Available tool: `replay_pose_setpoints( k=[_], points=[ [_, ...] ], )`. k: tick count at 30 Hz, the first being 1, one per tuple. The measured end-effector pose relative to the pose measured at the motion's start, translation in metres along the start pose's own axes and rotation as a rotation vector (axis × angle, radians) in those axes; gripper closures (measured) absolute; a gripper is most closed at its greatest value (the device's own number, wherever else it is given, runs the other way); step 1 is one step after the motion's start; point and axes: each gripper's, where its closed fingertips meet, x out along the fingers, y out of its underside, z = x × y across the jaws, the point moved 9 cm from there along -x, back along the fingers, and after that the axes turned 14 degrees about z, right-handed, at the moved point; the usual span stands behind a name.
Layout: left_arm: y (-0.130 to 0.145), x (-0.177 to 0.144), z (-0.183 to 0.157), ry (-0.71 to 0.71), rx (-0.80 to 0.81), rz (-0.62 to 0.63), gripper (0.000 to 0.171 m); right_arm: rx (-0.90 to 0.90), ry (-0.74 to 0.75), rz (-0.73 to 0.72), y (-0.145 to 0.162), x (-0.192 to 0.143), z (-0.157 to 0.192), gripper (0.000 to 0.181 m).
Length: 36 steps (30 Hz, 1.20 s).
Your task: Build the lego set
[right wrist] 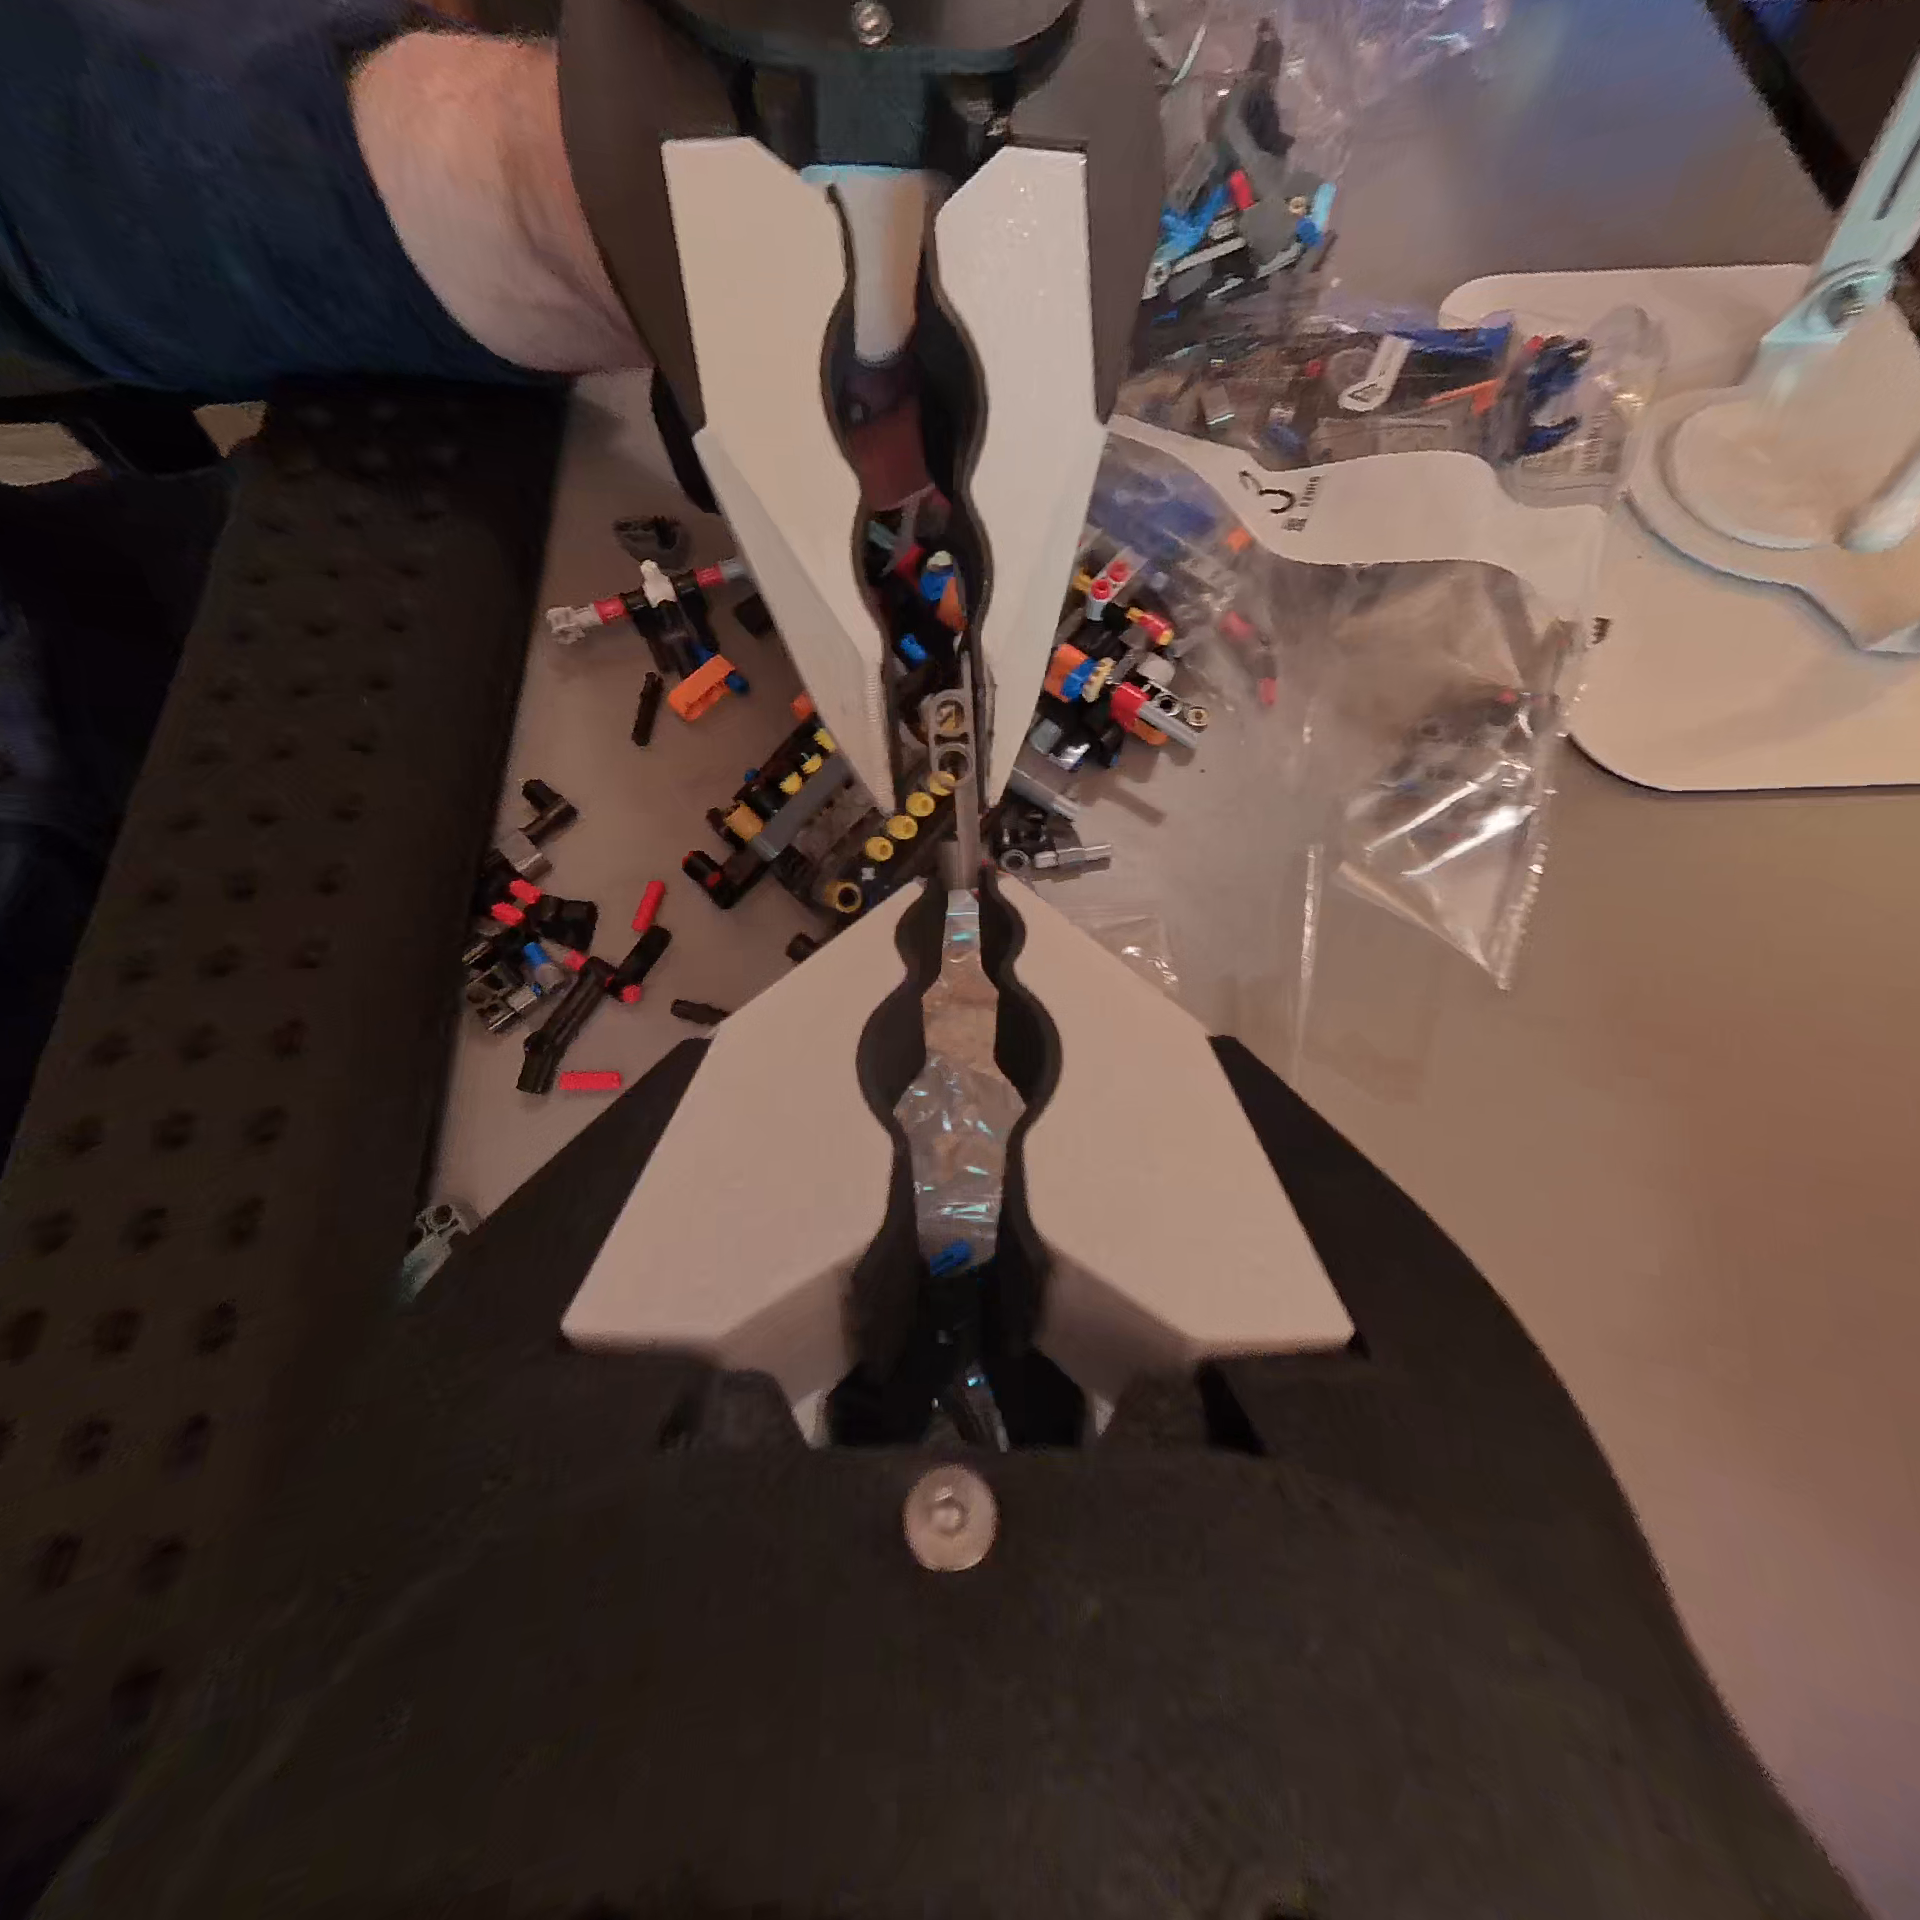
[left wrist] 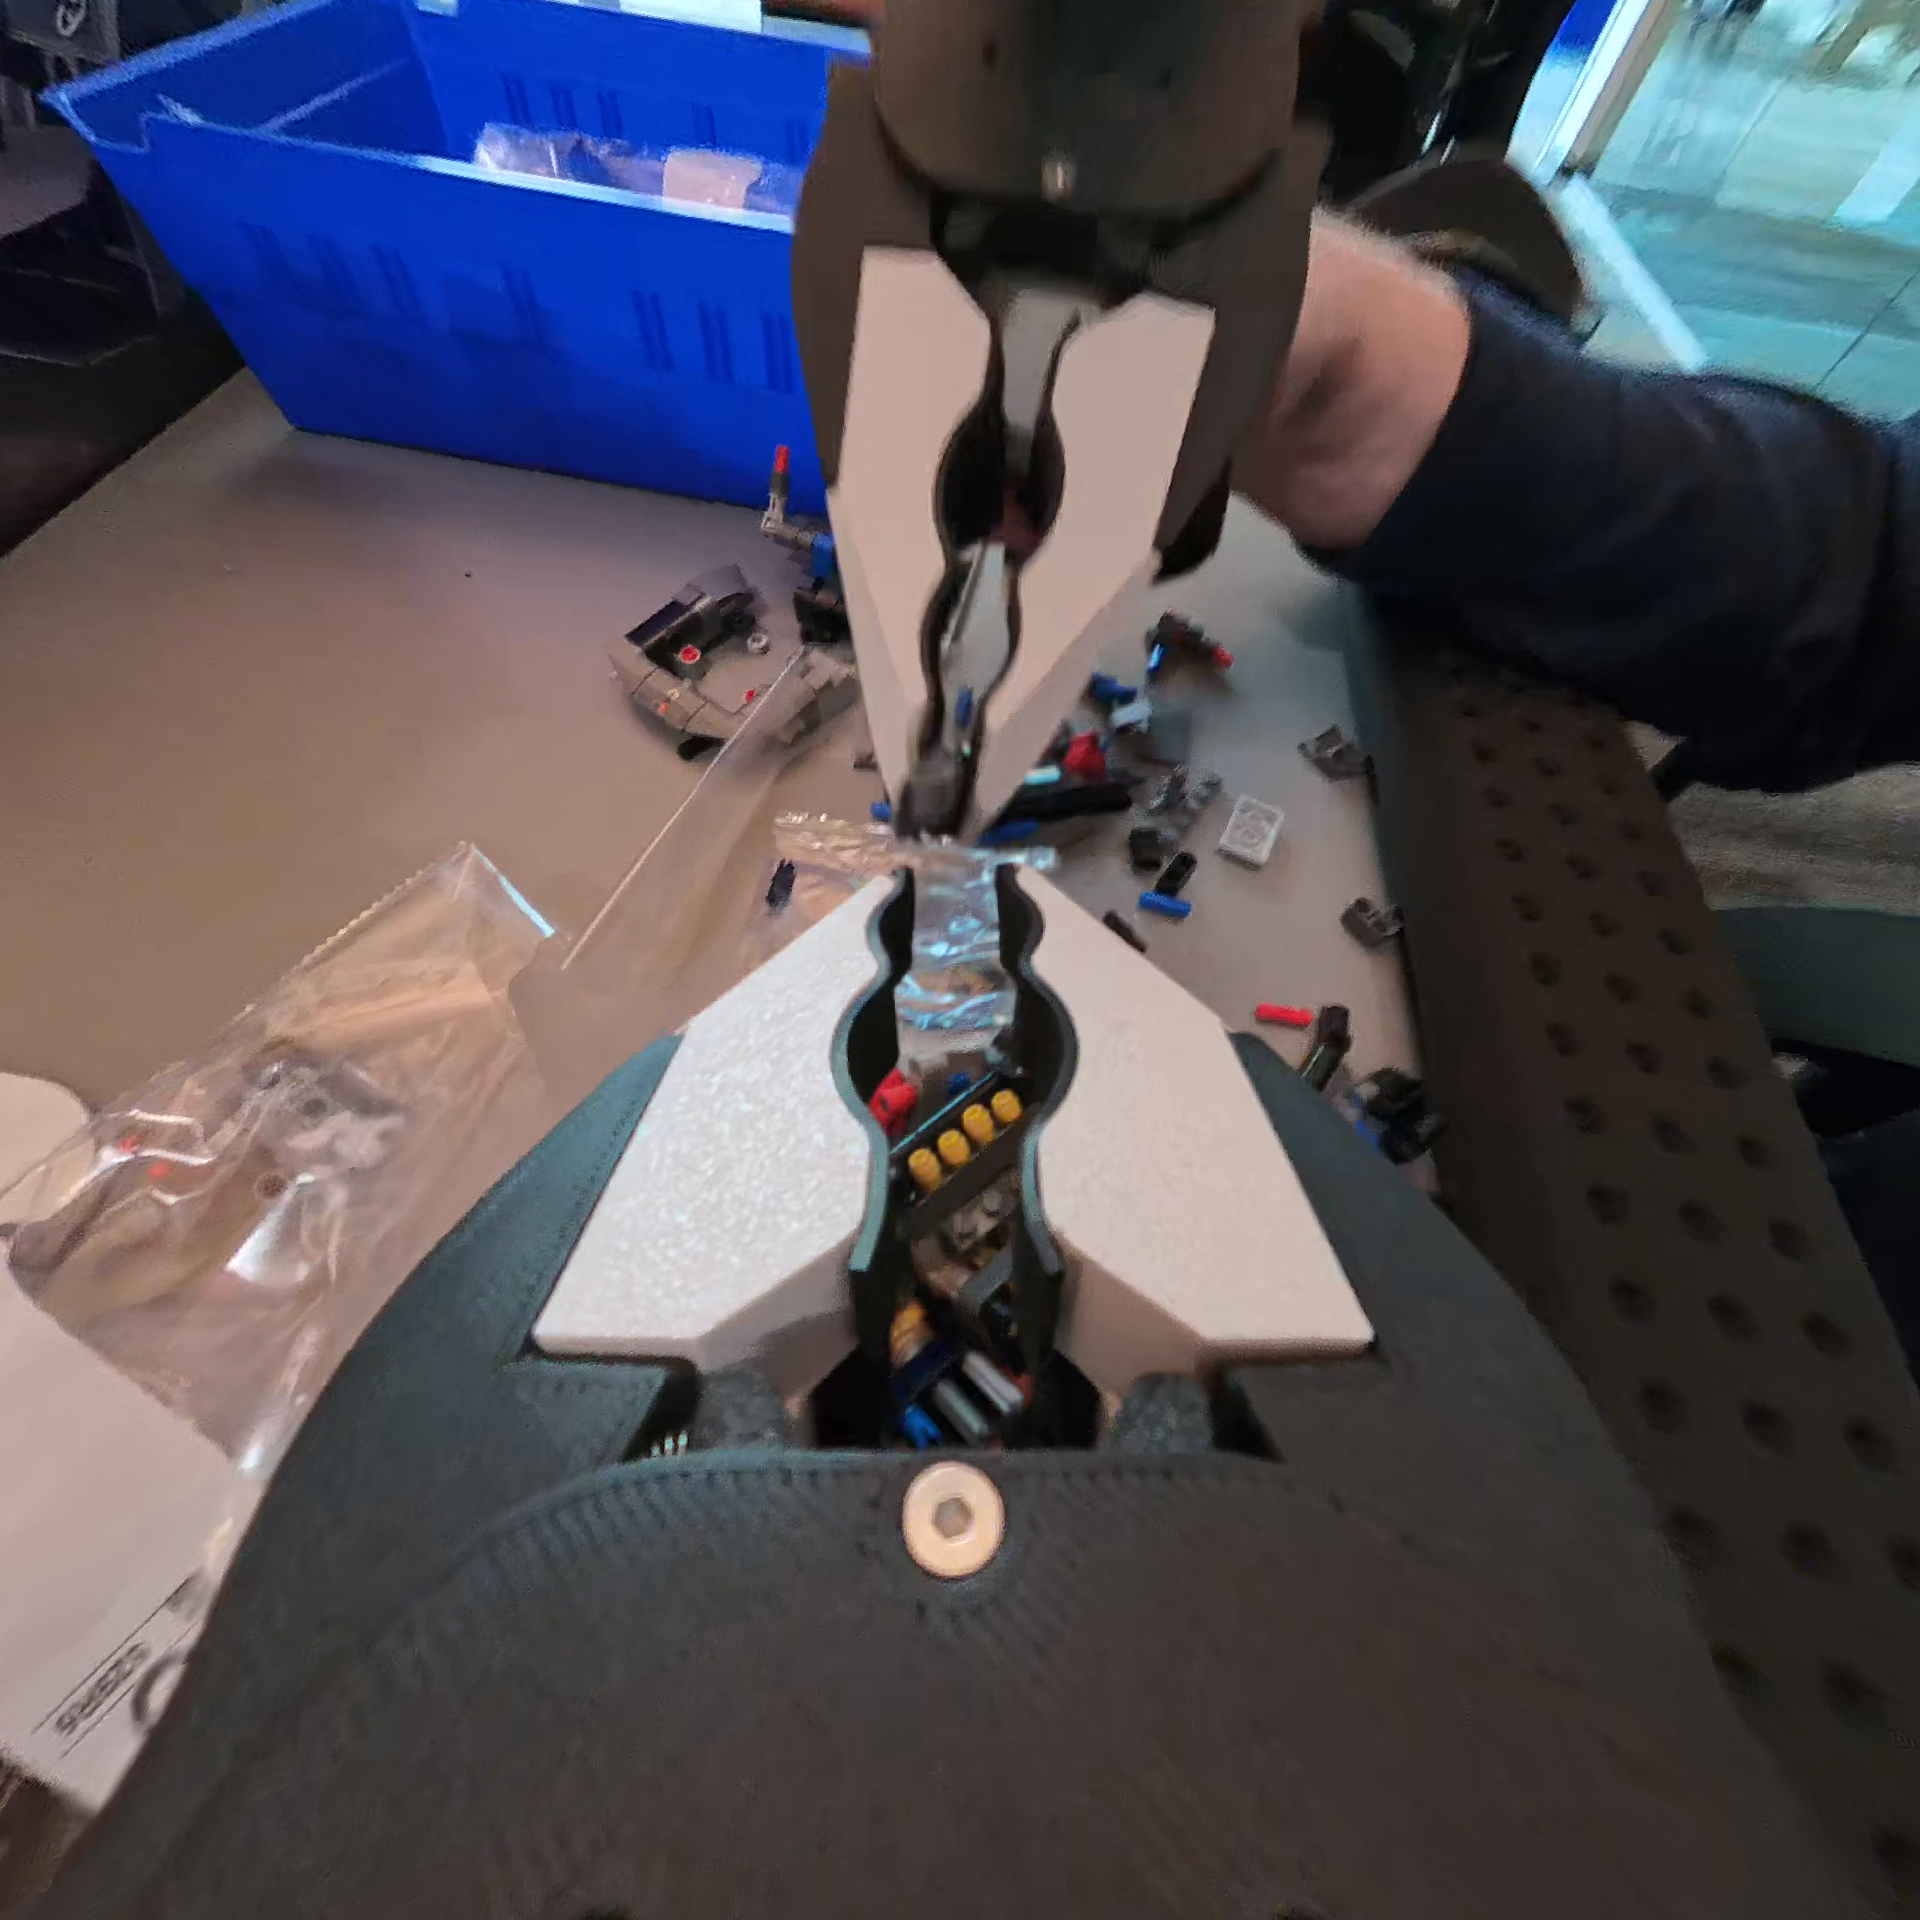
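You are pinching a small clear plastic bag (left wrist: 951,940) of lego pieces between both tools: the left gripper (left wrist: 954,883) is clamped on one crinkled edge of it, the right gripper (right wrist: 961,899) is clamped on the opposite edge, and the two are meeting tip to tip above the table (left wrist: 260,665). In the left wrist view a small dark piece is also sitting at the tips of the right tool (whether it is caught in the jaws or only lying behind them cannot be told). You appear to be tearing the bag open, so keep both grips tight on the film alone and pull apart slowly, low over the table, so the contents are spilling close by and not scattering. The half-built grey model (left wrist: 717,665) is lying just beyond the tips, with loose pieces (right wrist: 582,956) spread toward the near table edge, where a black perforated chair (right wrist: 208,831) is standing. Sealed bags (right wrist: 1455,727), a white stand base (right wrist: 1766,644) and a blue bin (left wrist: 468,270) are crowding the far side; the open table toward the bin is giving you the most room to pull.
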Motion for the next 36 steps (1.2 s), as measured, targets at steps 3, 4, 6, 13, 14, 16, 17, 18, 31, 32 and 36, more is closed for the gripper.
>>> replay_pose_setpoints(
  k=[3, 4, 6, 13, 14, 16, 17, 18, 31, 32, 36],
  points=[
    [0.003, 0.007, -0.006, -0.015, 0.052, 0.080, 0.150, 0.049, 0.051, -0.008, 0.006, -0.009, -0.008, 0.178],
    [0.003, 0.010, -0.008, -0.018, 0.075, 0.111, 0.147, 0.065, 0.065, -0.010, 0.007, -0.011, -0.011, 0.178],
    [0.006, 0.018, -0.013, -0.027, 0.124, 0.185, 0.140, 0.083, 0.073, -0.014, 0.010, -0.013, -0.014, 0.178],
    [0.013, 0.032, -0.018, -0.123, 0.215, 0.316, 0.130, 0.095, 0.066, 0.034, 0.014, -0.010, -0.015, 0.178],
    [0.013, 0.034, -0.018, -0.132, 0.224, 0.323, 0.133, 0.094, 0.060, 0.043, 0.015, -0.009, -0.015, 0.178],
    [0.013, 0.037, -0.019, -0.137, 0.234, 0.338, 0.141, 0.094, 0.058, 0.051, 0.015, -0.008, -0.015, 0.178],
    [0.013, 0.037, -0.020, -0.134, 0.237, 0.335, 0.148, 0.095, 0.055, 0.053, 0.016, -0.007, -0.015, 0.178],
    [0.013, 0.038, -0.021, -0.132, 0.243, 0.340, 0.153, 0.096, 0.055, 0.054, 0.016, -0.008, -0.015, 0.178],
    [0.009, 0.030, -0.015, -0.159, 0.202, 0.285, 0.171, 0.133, 0.078, 0.034, 0.019, -0.011, -0.021, 0.178],
    [0.008, 0.028, -0.014, -0.154, 0.190, 0.266, 0.171, 0.140, 0.083, 0.031, 0.019, -0.012, -0.022, 0.178],
    [0.005, 0.025, -0.016, -0.126, 0.183, 0.217, 0.171, 0.160, 0.092, 0.023, 0.020, -0.014, -0.024, 0.178]
  ],
)
